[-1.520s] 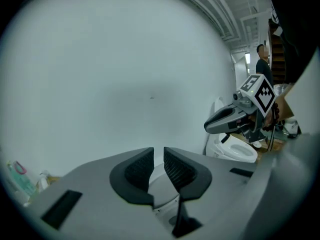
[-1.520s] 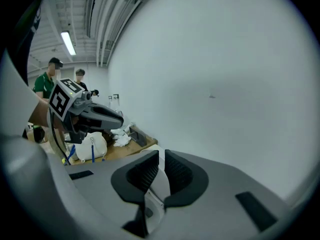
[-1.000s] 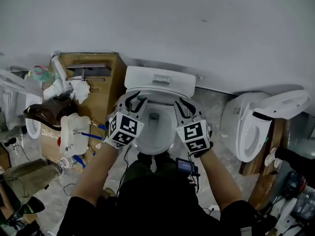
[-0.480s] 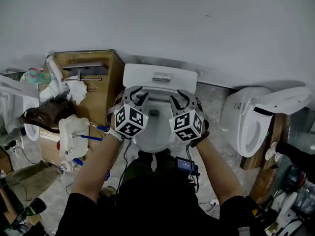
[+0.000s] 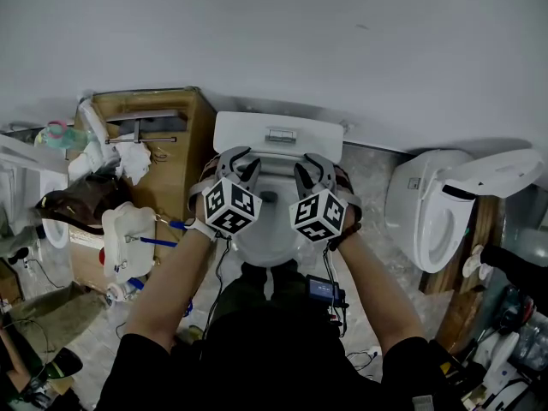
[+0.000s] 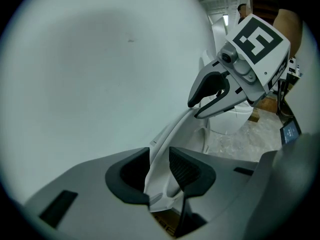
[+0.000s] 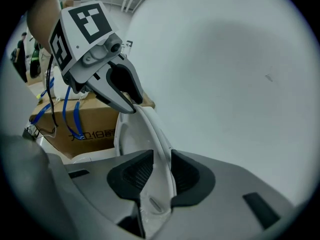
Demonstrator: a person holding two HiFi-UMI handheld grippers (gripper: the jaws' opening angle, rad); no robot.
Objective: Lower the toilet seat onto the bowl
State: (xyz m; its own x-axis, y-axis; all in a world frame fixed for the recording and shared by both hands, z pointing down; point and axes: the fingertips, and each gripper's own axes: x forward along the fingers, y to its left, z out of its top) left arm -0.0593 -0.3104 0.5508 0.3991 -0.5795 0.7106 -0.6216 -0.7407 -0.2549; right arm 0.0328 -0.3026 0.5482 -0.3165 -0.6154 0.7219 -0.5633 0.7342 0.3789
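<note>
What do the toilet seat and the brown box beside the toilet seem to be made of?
Seat: probably plastic; smooth, white, thin, with a slightly glossy rim.
Box: likely cardboard; matte brown with printed characters and blue straps.

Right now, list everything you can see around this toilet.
centre toilet: one, white, against the wall
toilet seat: one, white, gripped at both sides
second toilet: one, white, at right, lid up
cardboard box: one, brown, left of the centre toilet
plastic container: one, white, left, before the box
wall: one, pale grey, behind
left gripper: one, grey, seat's left side; its fingers have just been opening, seat between them
right gripper: one, grey, fingers shut on the seat's right side
</note>
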